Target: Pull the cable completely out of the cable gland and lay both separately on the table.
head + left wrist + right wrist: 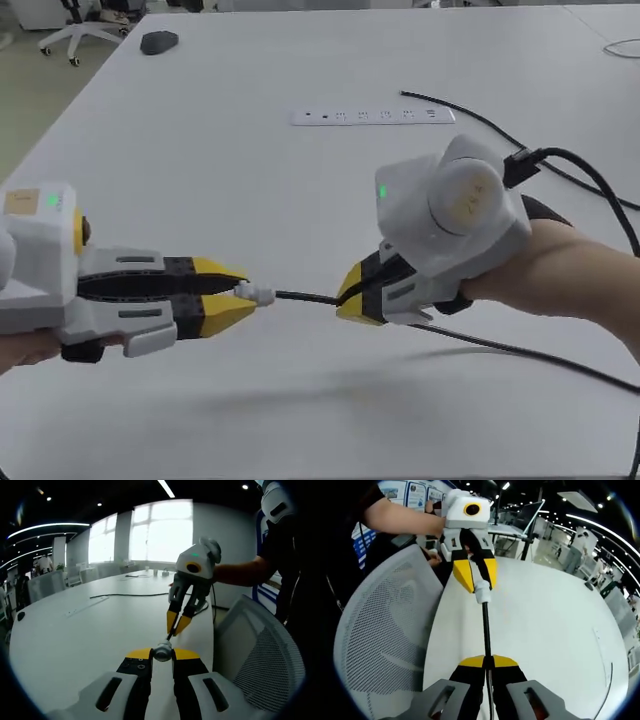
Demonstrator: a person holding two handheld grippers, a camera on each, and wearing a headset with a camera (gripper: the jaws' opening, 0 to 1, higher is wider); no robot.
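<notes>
The white cable gland [257,294] is clamped between the yellow fingertips of the left gripper [243,291], with its narrow end poking out past the tips. The black cable [303,297] is not yet out. It leaves the gland's free end and runs straight across the gap into the right gripper [342,297]. That gripper's fingers are pressed together on the cable, which passes on back between them. The two sets of fingers point at each other, and gland and cable hang in the air between them above the white table [230,180]. Well beyond the fingers, farther up the table, lies a white power strip [370,117] with a second black cable [470,115] curving past its end. A dark computer mouse [159,42] lies near the far edge. In the gripper views a grey mesh chair back [265,655] stands just beside the table's edge.
</notes>
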